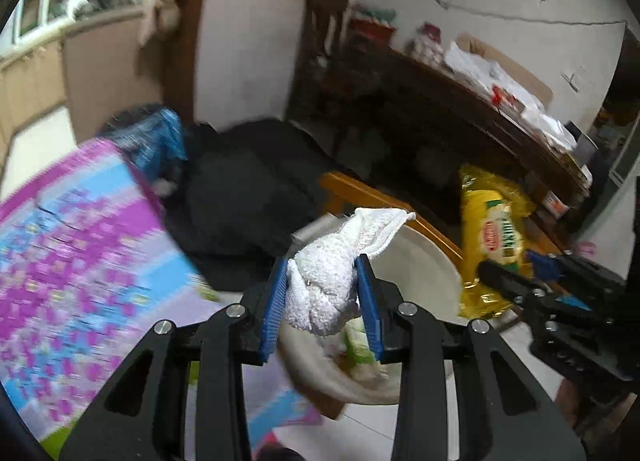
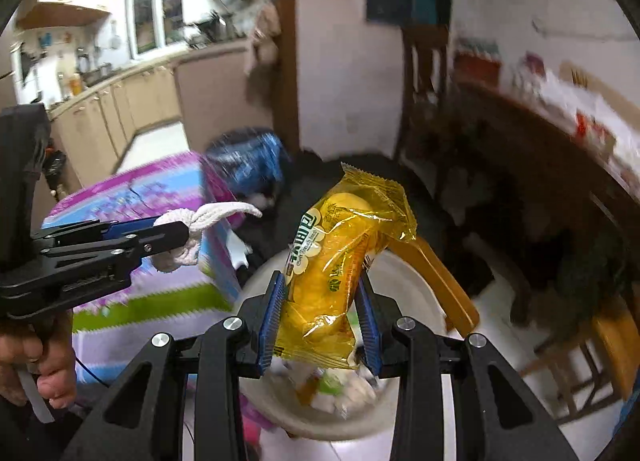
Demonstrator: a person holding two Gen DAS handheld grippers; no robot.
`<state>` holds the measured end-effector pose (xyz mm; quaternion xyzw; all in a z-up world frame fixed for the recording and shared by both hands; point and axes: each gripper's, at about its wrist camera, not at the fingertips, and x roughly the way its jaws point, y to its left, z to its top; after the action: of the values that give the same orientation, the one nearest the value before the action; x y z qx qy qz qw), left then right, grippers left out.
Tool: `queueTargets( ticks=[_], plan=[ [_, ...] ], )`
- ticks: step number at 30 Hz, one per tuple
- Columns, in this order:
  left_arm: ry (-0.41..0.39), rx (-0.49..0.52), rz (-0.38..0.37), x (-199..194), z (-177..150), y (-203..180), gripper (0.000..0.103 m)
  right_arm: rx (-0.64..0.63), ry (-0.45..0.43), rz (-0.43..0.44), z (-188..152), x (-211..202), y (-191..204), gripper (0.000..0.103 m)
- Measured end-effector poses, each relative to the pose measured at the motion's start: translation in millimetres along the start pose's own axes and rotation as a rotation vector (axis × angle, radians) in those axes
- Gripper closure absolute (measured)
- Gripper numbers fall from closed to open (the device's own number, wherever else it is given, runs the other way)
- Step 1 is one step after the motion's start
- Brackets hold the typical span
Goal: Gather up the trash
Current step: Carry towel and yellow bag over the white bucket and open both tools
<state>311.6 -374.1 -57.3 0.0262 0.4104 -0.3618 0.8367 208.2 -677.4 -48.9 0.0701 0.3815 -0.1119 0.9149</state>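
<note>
Blue pads of the left gripper (image 1: 322,303) pinch a knotted white cloth (image 1: 332,277); the right gripper (image 2: 320,321) clamps a yellow snack wrapper (image 2: 340,273). Both hang over the white bin (image 2: 408,289), just right of the patterned table (image 2: 160,197). Carrying looks finished; next, jaws must release. Wrapper stands upright, long axis leaning far-right.

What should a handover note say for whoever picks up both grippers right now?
Left gripper: shut on a knotted white cloth.
Right gripper: shut on a yellow snack wrapper.
Both hang over the round white bin, which already holds some scraps; neither item is dropped in yet.
Left to do: release both into the bin, probably, then look for more. The views are motion-blurred, so other trash can't be made out.
</note>
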Motion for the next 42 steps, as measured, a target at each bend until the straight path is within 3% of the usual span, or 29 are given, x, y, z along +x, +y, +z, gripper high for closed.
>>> queueTargets(
  ticks=[6, 12, 28, 32, 37, 42],
  plan=[
    [0.094, -0.031, -0.024, 44, -5, -17, 0.07, 0.061, 0.087, 0.012, -18, 31, -41, 0.067],
    [0.122, -0.054, -0.007, 61, -9, -19, 0.07, 0.072, 0.128, 0.019, -38, 48, -42, 0.067],
    [0.132, -0.047, 0.022, 68, -8, -23, 0.07, 0.071, 0.133, 0.023, -47, 56, -37, 0.066],
    [0.14, -0.048, 0.038, 72, -9, -24, 0.066, 0.073, 0.131, 0.024, -48, 56, -37, 0.065],
    [0.153, -0.04, 0.061, 77, -10, -24, 0.061, 0.077, 0.119, 0.019, -52, 55, -40, 0.056],
    [0.154, -0.037, 0.067, 78, -11, -22, 0.061, 0.084, 0.118, 0.021, -54, 56, -42, 0.056]
  ],
)
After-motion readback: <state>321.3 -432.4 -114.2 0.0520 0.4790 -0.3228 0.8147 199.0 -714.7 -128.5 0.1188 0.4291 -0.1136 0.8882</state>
